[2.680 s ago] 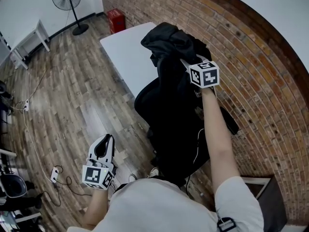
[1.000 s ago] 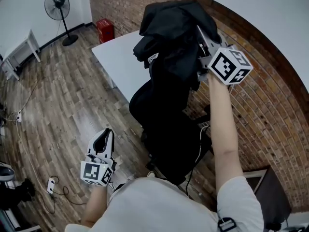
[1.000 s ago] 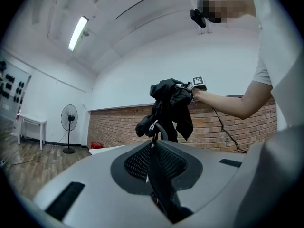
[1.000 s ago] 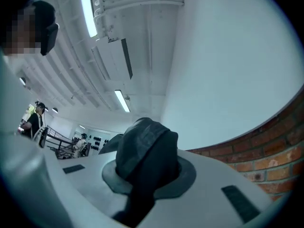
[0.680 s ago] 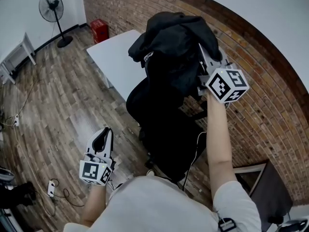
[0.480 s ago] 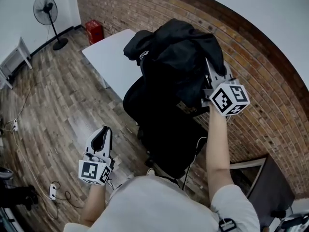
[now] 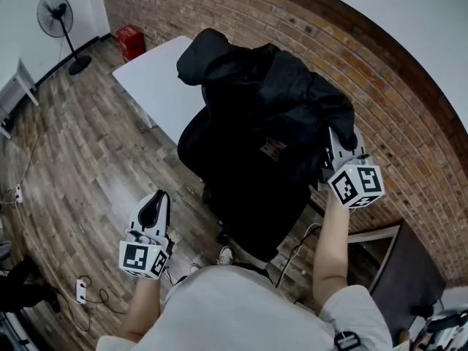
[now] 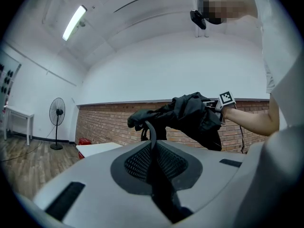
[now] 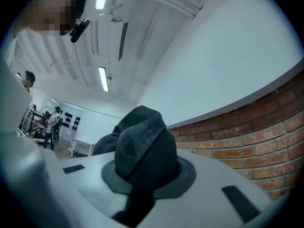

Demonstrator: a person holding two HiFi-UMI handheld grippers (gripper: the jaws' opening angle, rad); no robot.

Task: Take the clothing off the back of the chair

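Note:
A black jacket [image 7: 270,108] hangs bunched over the top of a black office chair [image 7: 245,218], its hood toward the white table. My right gripper [image 7: 332,142] is at the jacket's right edge, shut on a fold of the dark cloth [image 9: 140,146]. In the left gripper view the jacket [image 8: 190,118] hangs from that gripper's marker cube [image 8: 227,99] in front of the brick wall. My left gripper [image 7: 153,209] is low at the left over the wood floor, well away from the chair. Its jaws [image 8: 152,141] are shut with nothing in them.
A white table [image 7: 153,79] stands beyond the chair against the curved brick wall [image 7: 409,115]. A floor fan [image 7: 55,13] and a red box [image 7: 131,41] are at the far left. A power strip with cables [image 7: 82,292] lies on the floor. A dark cabinet [image 7: 398,269] is at lower right.
My right gripper has come down and to the right with the jacket, which now spreads lower over the chair. The left gripper has stayed where it was.

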